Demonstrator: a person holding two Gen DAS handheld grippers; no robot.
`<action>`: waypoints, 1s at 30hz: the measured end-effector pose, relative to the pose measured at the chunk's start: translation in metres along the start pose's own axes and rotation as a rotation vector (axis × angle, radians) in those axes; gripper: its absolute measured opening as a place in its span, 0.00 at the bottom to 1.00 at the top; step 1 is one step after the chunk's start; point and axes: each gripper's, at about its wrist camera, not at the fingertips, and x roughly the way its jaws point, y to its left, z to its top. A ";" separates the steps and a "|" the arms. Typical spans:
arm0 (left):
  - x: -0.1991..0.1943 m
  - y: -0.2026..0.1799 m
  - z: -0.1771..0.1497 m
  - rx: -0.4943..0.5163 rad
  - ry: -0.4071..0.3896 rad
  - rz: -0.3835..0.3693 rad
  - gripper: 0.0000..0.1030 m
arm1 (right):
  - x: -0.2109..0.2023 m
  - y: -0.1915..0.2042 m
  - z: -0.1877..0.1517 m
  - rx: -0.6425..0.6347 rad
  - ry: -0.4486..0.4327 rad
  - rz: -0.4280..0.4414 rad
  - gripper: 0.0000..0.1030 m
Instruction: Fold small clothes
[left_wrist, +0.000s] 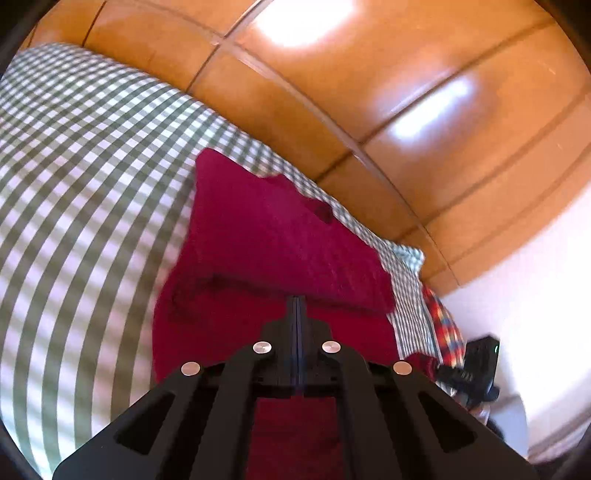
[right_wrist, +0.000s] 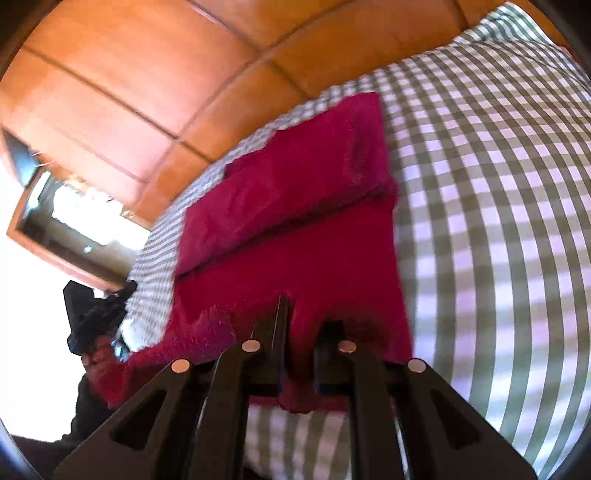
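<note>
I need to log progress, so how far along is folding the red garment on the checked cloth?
Partly done: the red garment already shows one layer doubled over. In hand: right gripper pinches its near edge, and left gripper is shut at the fabric. Left: carrying that edge over, on the checked cloth.

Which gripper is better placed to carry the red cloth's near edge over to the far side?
Probably the right gripper: red cloth visibly bunches between its fingers. The left gripper is shut, but no cloth shows between its fingers.
</note>
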 end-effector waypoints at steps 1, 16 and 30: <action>0.007 0.000 0.010 0.001 -0.006 0.040 0.00 | 0.006 -0.001 0.006 0.001 0.001 -0.019 0.09; -0.037 0.013 -0.070 0.367 0.187 0.317 0.00 | 0.052 -0.039 0.034 0.117 0.012 -0.119 0.07; -0.007 -0.039 -0.154 0.479 0.265 0.089 0.00 | 0.049 -0.027 0.024 0.108 0.006 -0.162 0.07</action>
